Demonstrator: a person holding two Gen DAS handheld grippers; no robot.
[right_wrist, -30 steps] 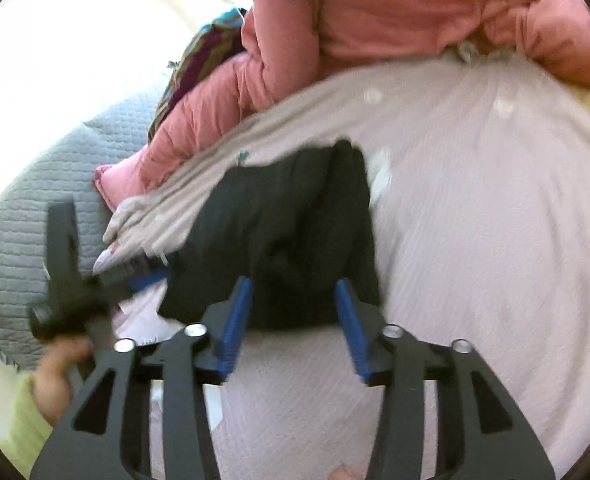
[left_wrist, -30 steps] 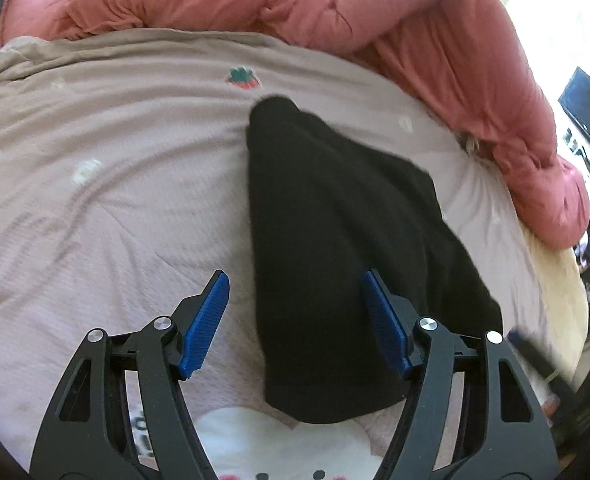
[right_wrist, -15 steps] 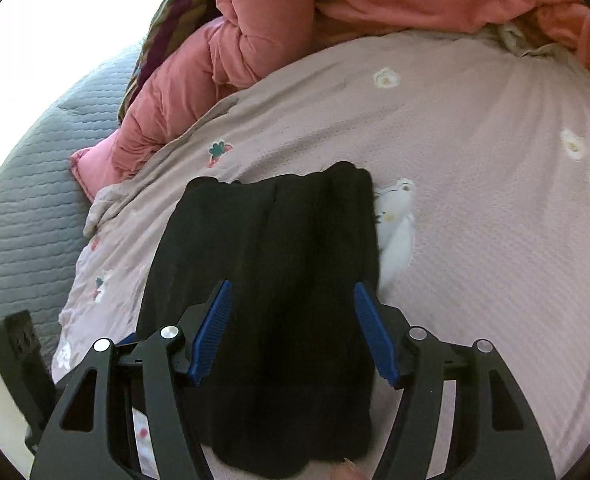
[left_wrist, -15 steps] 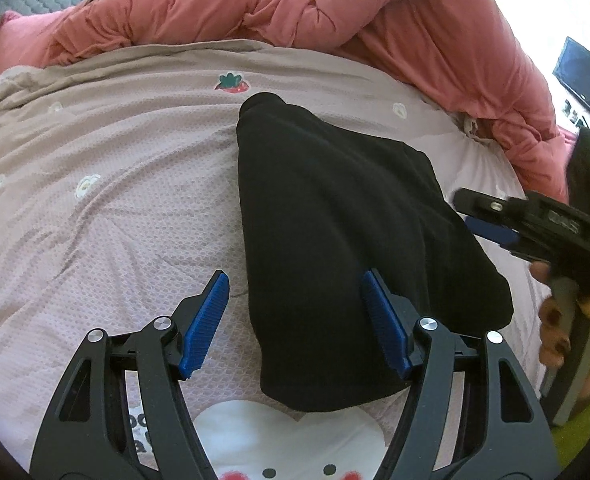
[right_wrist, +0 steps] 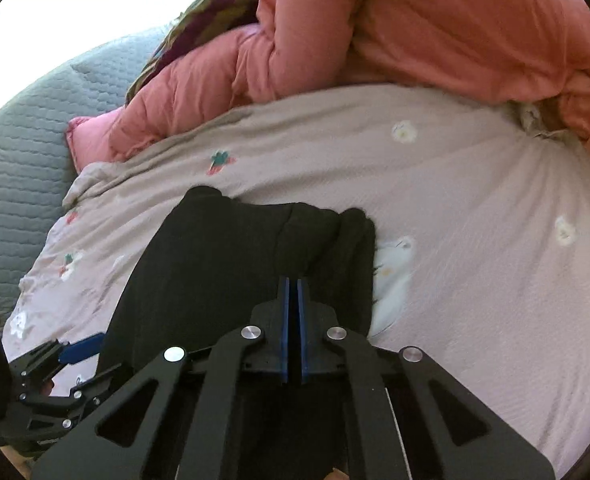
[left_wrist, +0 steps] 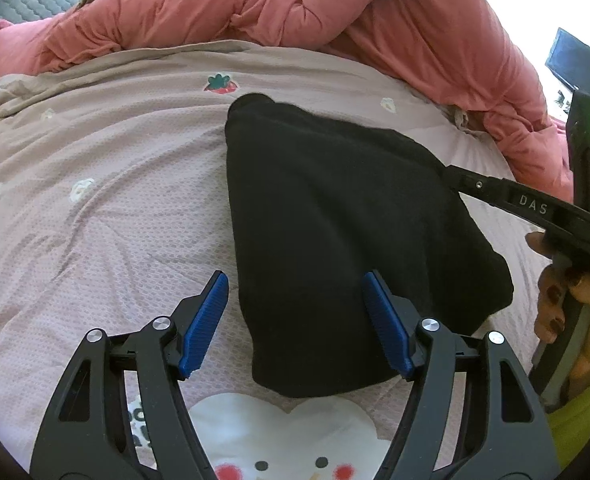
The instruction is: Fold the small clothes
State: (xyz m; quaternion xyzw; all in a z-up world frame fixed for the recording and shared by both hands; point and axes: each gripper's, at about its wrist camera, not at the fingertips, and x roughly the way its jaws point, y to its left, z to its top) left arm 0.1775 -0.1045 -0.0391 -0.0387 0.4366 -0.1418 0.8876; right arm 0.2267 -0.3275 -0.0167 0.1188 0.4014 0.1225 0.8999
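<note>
A black folded garment (left_wrist: 335,220) lies flat on the pink-grey bedspread (left_wrist: 115,184). My left gripper (left_wrist: 295,320) is open just above the garment's near edge, with its left finger over the bedspread and its right finger over the cloth. In the right wrist view the garment (right_wrist: 223,264) lies under my right gripper (right_wrist: 293,284), whose blue pads are pressed together at the garment's folded right part; whether cloth is pinched cannot be told. The right gripper also shows in the left wrist view (left_wrist: 495,192), reaching over the garment's right side.
A bunched pink quilt (left_wrist: 335,12) lies along the far side of the bed. A grey quilted cover (right_wrist: 19,140) lies at the left. A white cartoon print (left_wrist: 287,436) marks the bedspread near me. A dark screen (left_wrist: 575,64) stands at far right.
My right gripper has closed from wide open to pads together and moved in over the garment's right side. My left gripper stayed open and barely moved.
</note>
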